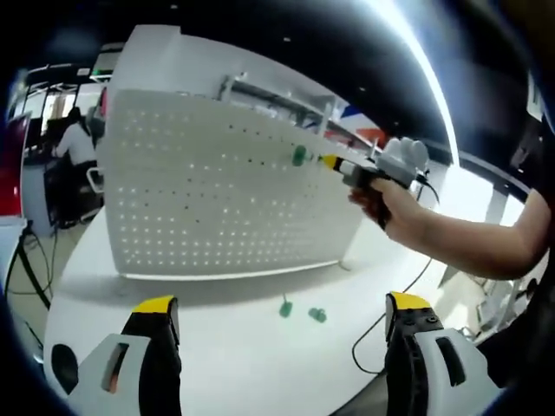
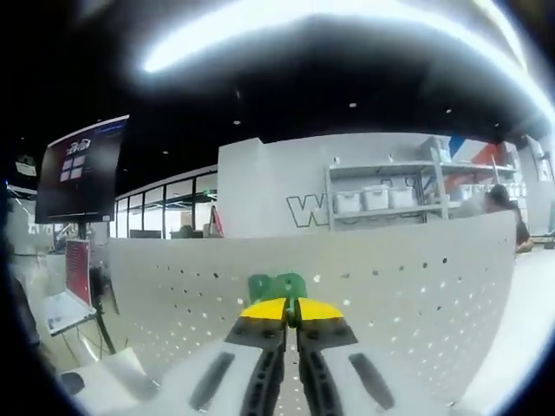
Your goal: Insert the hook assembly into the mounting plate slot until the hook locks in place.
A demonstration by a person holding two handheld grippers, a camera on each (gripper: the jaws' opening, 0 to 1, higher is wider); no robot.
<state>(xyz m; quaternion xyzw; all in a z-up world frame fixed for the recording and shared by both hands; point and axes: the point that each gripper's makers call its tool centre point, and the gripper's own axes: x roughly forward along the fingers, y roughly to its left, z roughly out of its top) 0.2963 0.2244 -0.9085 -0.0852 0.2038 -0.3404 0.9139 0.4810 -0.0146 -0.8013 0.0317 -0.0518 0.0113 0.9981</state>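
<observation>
the right gripper [image 2: 290,314], frame bottom centre, pinches the green hook [image 2: 277,286] against the pegboard [image 2: 416,295]; it looks light, rigid plastic, best held by its base.

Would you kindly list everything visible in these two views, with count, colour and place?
Pegboard: one, white, upright on the table.
Hook: one, green, against the pegboard, at the right gripper's tips.
Loose pieces: two, green, on the table before the pegboard.
Table: one, white, under the pegboard.
Cable: one, dark, across the table at right.
Shelf: one, with white bins, behind the pegboard.
Screen: one, dark, far left in the right gripper view.
Seated person: one, white top, background left.
Left gripper: one, white with yellow tips, jaws wide apart.
Right gripper: one, yellow tips closed on the hook.
Hand: one, holding the right gripper.
</observation>
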